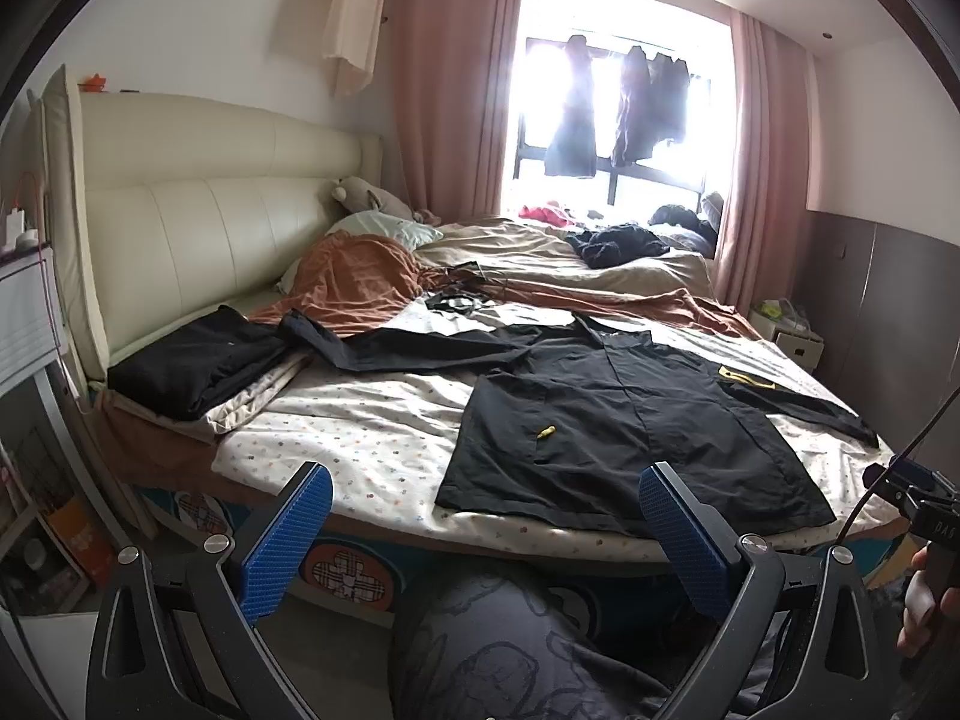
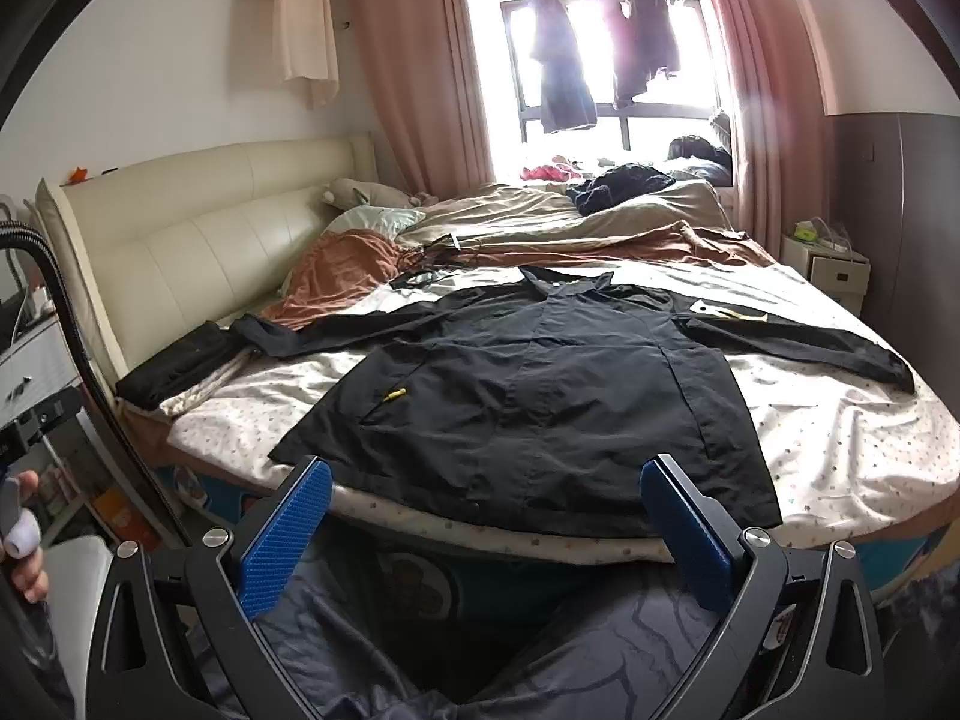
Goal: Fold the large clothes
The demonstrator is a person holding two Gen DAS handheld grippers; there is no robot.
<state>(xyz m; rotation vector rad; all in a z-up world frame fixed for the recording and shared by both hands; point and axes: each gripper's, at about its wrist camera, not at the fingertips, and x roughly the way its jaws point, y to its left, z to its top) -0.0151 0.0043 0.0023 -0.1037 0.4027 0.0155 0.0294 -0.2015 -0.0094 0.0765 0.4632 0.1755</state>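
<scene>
A large black jacket point(image 1: 612, 414) lies spread flat on the bed, sleeves out to both sides, hem at the near edge; it also shows in the right wrist view point(image 2: 540, 384). It has a small yellow zip pull point(image 1: 545, 432) and a yellow patch point(image 1: 744, 378) on one sleeve. My left gripper point(image 1: 485, 480) is open and empty, just short of the hem's left part. My right gripper point(image 2: 486, 477) is open and empty, held in front of the hem's middle.
The dotted bedsheet point(image 1: 360, 432) covers the near bed. A folded black garment point(image 1: 198, 360) on a light cloth lies by the cream headboard point(image 1: 198, 204). An orange blanket point(image 1: 360, 282), pillows and a black clothes heap point(image 1: 618, 243) lie farther back. A bedside cabinet point(image 2: 837, 270) stands right.
</scene>
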